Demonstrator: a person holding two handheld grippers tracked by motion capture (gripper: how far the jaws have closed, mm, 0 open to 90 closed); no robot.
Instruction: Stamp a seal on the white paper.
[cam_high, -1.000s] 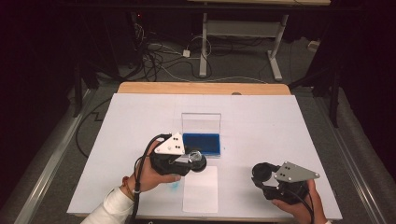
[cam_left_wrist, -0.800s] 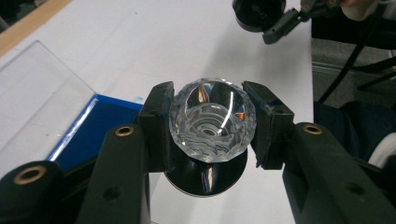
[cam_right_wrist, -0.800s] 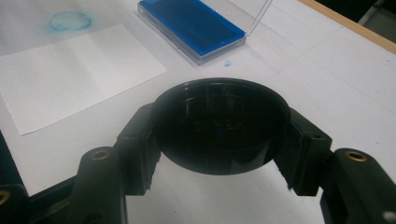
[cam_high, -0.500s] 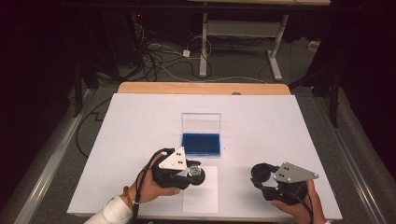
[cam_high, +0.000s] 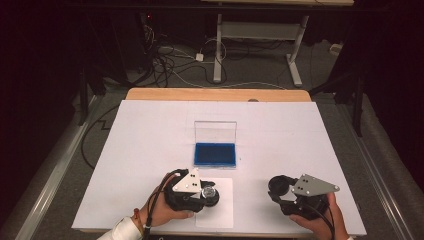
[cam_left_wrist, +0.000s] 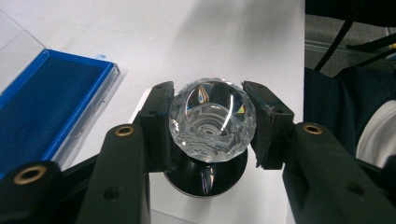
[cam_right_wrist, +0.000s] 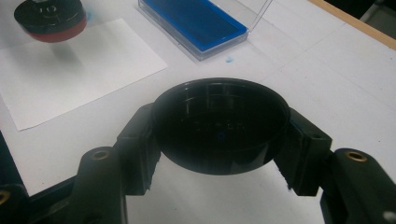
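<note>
Now the left gripper (cam_left_wrist: 211, 122) clamps the crystal-topped stamp (cam_left_wrist: 212, 120) over the white paper sheet (cam_high: 220, 212), inked from the blue pad (cam_high: 215, 154) I'd guess; right gripper (cam_right_wrist: 219, 133) clenches the black cap (cam_right_wrist: 219, 122); next, press down squarely

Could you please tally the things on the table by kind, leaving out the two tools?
Stamp with faceted clear knob: 1
Black round cap: 1
Open case holding a blue ink pad: 1
White paper sheet: 1
Total: 4
</note>
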